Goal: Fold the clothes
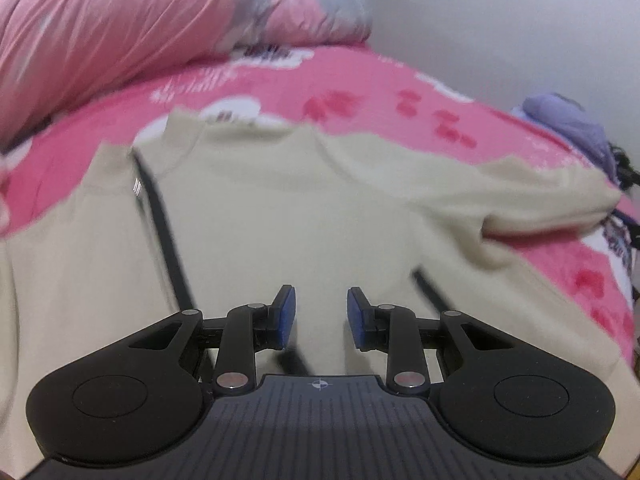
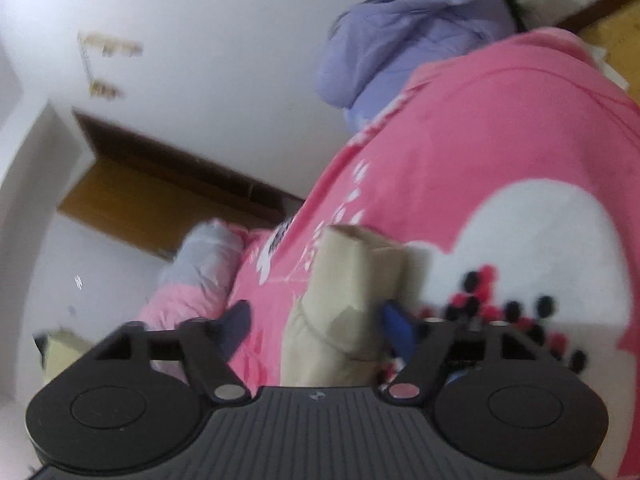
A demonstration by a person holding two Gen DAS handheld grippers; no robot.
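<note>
1. The left hand-held gripper (image 1: 321, 318) hovers over the cream garment (image 1: 280, 224) with its blue pads (image 1: 287, 316) a modest way apart. Nothing sits between them; it holds no cloth.

2. The right hand-held gripper (image 2: 316, 332) has its jaws set wide, and a bunched fold of the same cream garment (image 2: 344, 304) rises between them. The cloth lies close to the blue pad (image 2: 396, 328) on the right, while the dark finger (image 2: 236, 324) on the left stands clear of it. By my reading the fabric is loose in the gap, not pinched, though blur makes the contact hard to settle.

3. The garment is spread on the bed, its neck end toward the far side and a sleeve (image 1: 552, 204) trailing off to the right in the left wrist view. Lying flat like this, it gives both sides clear edges to take for a fold.

4. A dark strip (image 1: 160, 220), perhaps a zip, runs down the cloth.

5. Beneath it is a pink blanket (image 1: 360, 92) with white and red figures, which serves as the working surface.

6. Farther out are a pink and grey quilt (image 1: 120, 28), a lilac padded jacket (image 2: 400, 40) at the bed's edge, and the white wall (image 1: 500, 32).
</note>
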